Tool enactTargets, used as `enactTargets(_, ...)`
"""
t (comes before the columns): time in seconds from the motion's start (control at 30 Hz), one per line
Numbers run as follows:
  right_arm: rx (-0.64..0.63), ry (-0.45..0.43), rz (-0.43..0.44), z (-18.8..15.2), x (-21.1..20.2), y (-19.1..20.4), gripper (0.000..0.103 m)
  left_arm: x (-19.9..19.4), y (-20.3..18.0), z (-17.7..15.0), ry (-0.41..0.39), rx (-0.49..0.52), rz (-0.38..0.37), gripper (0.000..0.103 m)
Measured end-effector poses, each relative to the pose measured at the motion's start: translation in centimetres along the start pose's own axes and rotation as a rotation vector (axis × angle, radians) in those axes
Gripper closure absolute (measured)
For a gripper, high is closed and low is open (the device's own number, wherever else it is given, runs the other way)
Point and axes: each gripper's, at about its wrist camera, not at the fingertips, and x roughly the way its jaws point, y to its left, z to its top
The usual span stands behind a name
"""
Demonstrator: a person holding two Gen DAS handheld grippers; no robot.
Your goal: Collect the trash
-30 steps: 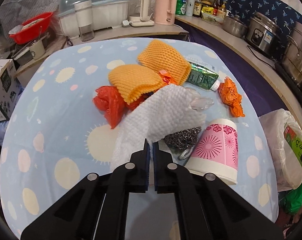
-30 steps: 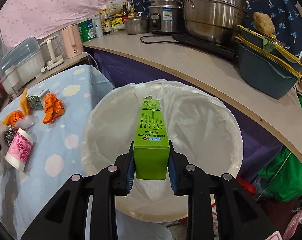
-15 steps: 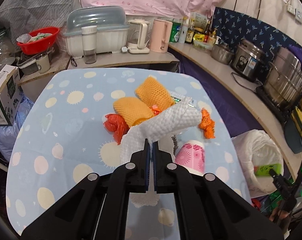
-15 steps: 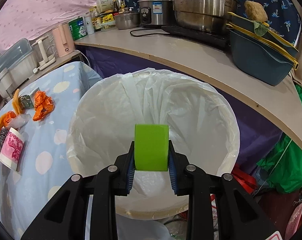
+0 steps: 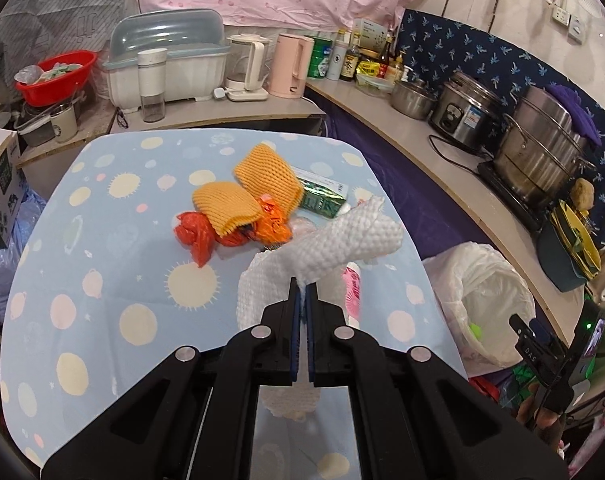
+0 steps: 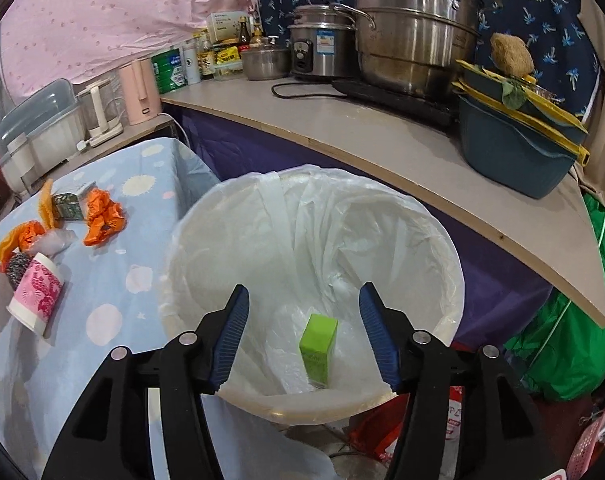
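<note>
My left gripper [image 5: 301, 286] is shut on a white paper towel [image 5: 342, 244] and holds it above the table's right part. Trash lies on the blue tablecloth [image 5: 102, 280]: two orange foam nets [image 5: 238, 196], red and orange plastic bags [image 5: 194, 236], a green carton [image 5: 322, 196] and a pink cup [image 5: 352, 284] partly behind the towel. My right gripper [image 6: 304, 314] is open over the white-lined bin [image 6: 314, 240]. A green box [image 6: 318, 342] lies at the bin's bottom.
A curved counter [image 6: 382, 132] with steel pots, a rice cooker and a teal basin runs behind the bin. Kettles and a dish rack [image 5: 166, 64] stand beyond the table. The bin [image 5: 490, 300] stands off the table's right edge. A green bag [image 6: 562, 340] lies beside it.
My right gripper opened and the green box fell into the bin. My left gripper lifted the paper towel higher and pulled back toward the bin side.
</note>
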Motion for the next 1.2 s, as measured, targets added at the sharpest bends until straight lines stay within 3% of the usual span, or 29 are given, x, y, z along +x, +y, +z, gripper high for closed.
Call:
enactTargets(0.2,-0.09,-0.013,0.138,0.0,-2.1,4.1,0.045,0.3,-1.5,-1.2,0.035,0.019,-0.035,0.101)
enactTargets(0.5,-0.198,0.061,0.387,-3.4,-3.3,9.9,0.045,0.6,-4.1,-3.0,0.103,0.044,-0.118,0.101)
enactTargets(1.0,-0.204,0.06,0.549,-4.3,-4.9,11.8,0.045,0.5,-8.8,-4.8,0.178,0.104,-0.277,0.101)
enactTargets(1.03,-0.207,0.057,0.549,-4.3,-4.9,11.8,0.047,0.5,-9.1,-4.9,0.183,0.109,-0.287,0.101)
enactTargets(1.1,-0.201,0.058,0.565,-4.3,-4.9,11.7,0.065,0.5,-9.5,-4.9,0.192,0.112,-0.302,0.101)
enactTargets(1.17,-0.183,0.071,0.585,-4.2,-4.7,11.3,0.092,0.6,-9.8,-4.9,0.198,0.117,-0.315,0.101)
enactTargets(1.2,-0.165,0.074,0.592,-4.1,-4.6,11.0,0.096,0.6,-9.9,-4.9,0.201,0.119,-0.318,0.101)
